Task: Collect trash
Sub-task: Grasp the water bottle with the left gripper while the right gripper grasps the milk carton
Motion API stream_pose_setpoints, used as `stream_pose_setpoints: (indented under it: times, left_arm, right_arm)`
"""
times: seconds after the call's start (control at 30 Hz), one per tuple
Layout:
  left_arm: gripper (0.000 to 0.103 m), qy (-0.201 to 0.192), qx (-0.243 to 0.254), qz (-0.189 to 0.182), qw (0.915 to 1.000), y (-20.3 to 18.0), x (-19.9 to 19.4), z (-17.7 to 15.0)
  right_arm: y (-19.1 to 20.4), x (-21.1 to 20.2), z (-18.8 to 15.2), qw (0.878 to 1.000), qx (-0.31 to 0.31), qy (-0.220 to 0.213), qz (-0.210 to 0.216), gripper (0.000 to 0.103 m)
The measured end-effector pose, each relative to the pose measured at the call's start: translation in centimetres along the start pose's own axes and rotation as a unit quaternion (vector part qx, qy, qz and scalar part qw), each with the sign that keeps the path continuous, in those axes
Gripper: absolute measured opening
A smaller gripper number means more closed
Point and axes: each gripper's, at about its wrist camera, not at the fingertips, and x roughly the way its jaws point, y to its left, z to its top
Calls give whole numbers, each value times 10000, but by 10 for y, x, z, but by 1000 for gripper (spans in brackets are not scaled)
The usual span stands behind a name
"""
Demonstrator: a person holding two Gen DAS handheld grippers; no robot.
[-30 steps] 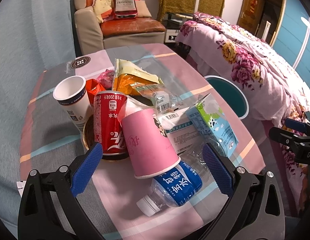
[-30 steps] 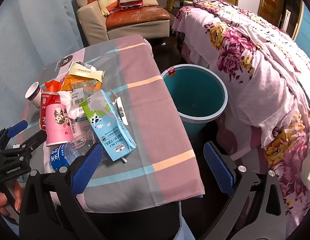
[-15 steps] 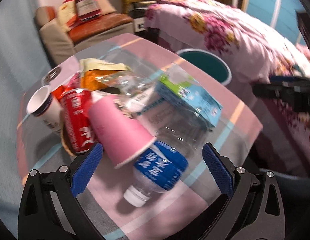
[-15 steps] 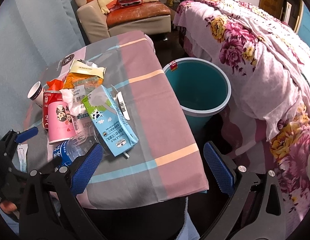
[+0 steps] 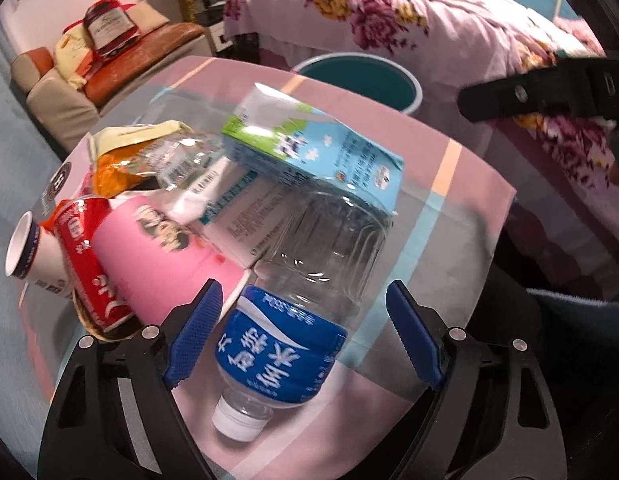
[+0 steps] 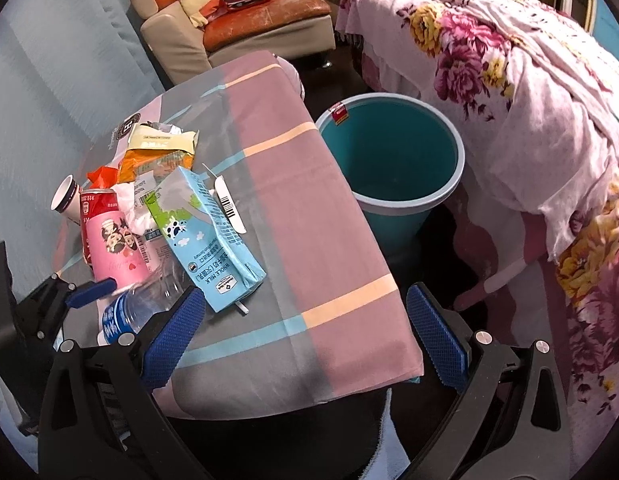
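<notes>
While the left tool (image 5: 299, 332) straddles the water bottle (image 5: 305, 292) lying on the tabletop (image 6: 309, 216), its jaws have just been closing, pads not yet touching; the right tool (image 6: 305, 332) hangs wide apart, empty.

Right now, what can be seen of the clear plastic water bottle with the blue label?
The clear plastic water bottle with the blue label lies on its side on the striped tablecloth, white cap toward the camera. Its ribbed body looks empty. The label carries white characters. Its far end sits under the light blue milk carton; the pink paper cup lies alongside. The left gripper straddles it, jaws just closing but pads not yet pressing.
</notes>
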Motion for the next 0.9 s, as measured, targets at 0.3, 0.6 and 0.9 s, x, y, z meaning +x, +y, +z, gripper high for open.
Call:
stream_pose_setpoints:
  times: [0.3, 0.6, 0.9]
  left_arm:
    - [76, 334, -421, -384, 9978, 7, 27, -6]
    - [75, -282, -1201, -853, 9887, 39, -21, -5]
    - [76, -865, -2147, -1334, 9637, 95, -41, 7]
  right_arm:
    - [-2, 5, 1, 10000, 2, 45, 40, 97]
    - [2, 9, 5, 9999, -105, 116, 51, 97]
    - [19, 20, 9, 9990, -385, 204, -50, 97]
